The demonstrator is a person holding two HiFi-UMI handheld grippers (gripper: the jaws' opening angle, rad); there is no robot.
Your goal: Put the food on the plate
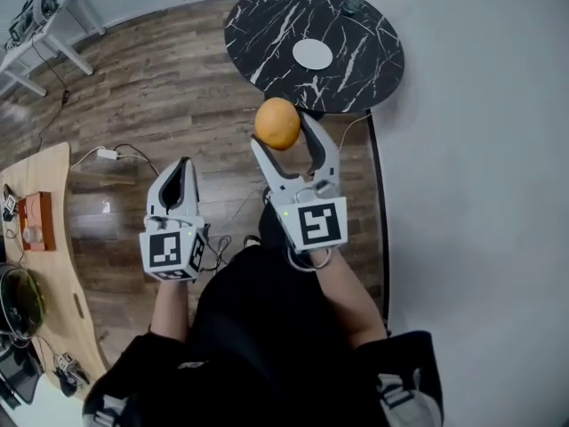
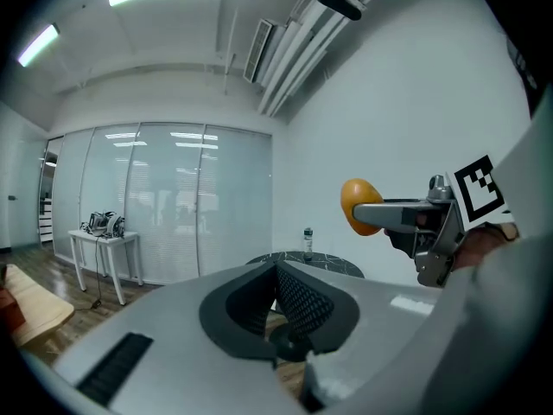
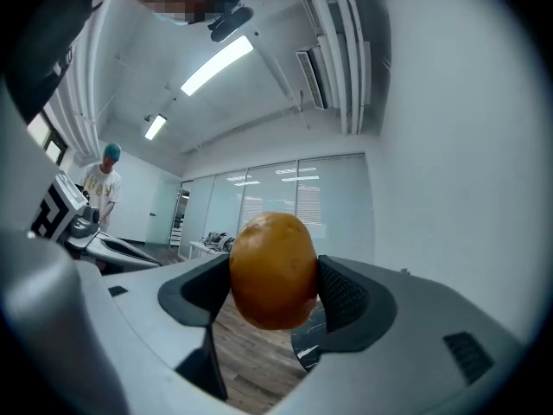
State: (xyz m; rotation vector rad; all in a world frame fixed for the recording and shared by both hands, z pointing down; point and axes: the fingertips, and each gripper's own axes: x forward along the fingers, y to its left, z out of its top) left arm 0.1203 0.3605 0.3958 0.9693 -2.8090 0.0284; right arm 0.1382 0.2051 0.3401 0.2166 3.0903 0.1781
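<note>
Brown wood-plank floor point(image 1: 178, 87), with a round black marble-veined table point(image 1: 267, 16) bearing a small white round plate point(image 1: 312, 54). Near that table's edge, in the air, off the plate: orange egg-shaped food point(image 1: 277, 124), clamped between wide-spread jaws of the right gripper point(image 1: 284, 139). Stands with long axis upright, pads against its flanks. Left gripper point(image 1: 183, 169) pinched together, empty.

A smooth, orange-brown, egg-shaped food item point(image 1: 277, 124) is held clamped between the jaws of the right gripper point(image 1: 283, 133), in the air. A small round white plate point(image 1: 313, 54) lies flat on the black marbled table point(image 1: 267, 25), farther off.
</note>
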